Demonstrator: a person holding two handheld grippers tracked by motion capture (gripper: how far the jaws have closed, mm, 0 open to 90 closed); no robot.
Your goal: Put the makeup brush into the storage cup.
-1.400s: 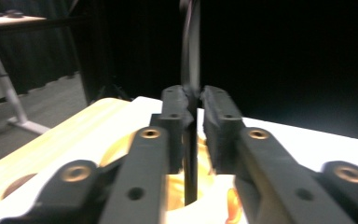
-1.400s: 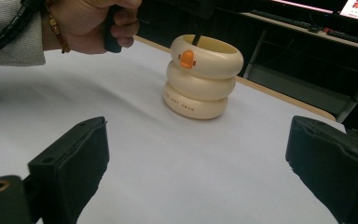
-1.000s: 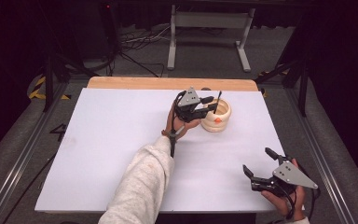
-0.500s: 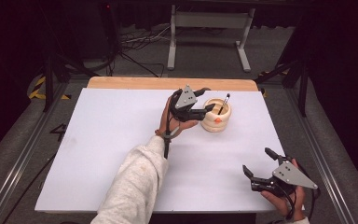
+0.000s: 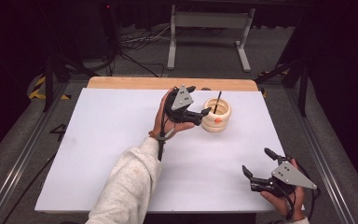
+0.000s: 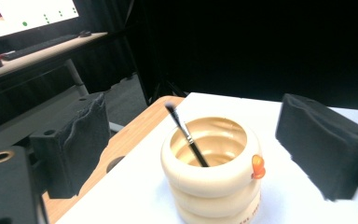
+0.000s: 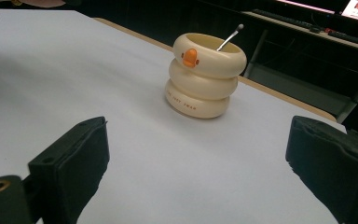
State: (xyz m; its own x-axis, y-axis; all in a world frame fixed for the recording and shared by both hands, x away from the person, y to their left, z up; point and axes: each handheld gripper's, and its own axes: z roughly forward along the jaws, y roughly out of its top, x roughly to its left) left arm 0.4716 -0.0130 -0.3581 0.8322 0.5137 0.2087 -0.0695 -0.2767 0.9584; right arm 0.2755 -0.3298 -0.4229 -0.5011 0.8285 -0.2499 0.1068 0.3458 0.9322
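Change: left gripper (image 5: 199, 99) has drawn back from the cup (image 5: 216, 115); brush (image 5: 217, 102) now stands free inside.
Cup: far centre-right of worktop (image 5: 98, 140), upright.
Left gripper: jaws apart, empty, beside cup.
Right gripper (image 5: 257, 166): jaws apart, idle, near corner.
Progress: brush placed, apparently; little left.

Dark room with grey carpeted floor (image 5: 205, 56), black cables (image 5: 135, 44) trailing beside a grey metal stand (image 5: 209, 21). Side desk (image 6: 32, 56) with keyboard (image 6: 37, 46), lit monitor (image 6: 23, 14), possibly a mouse.
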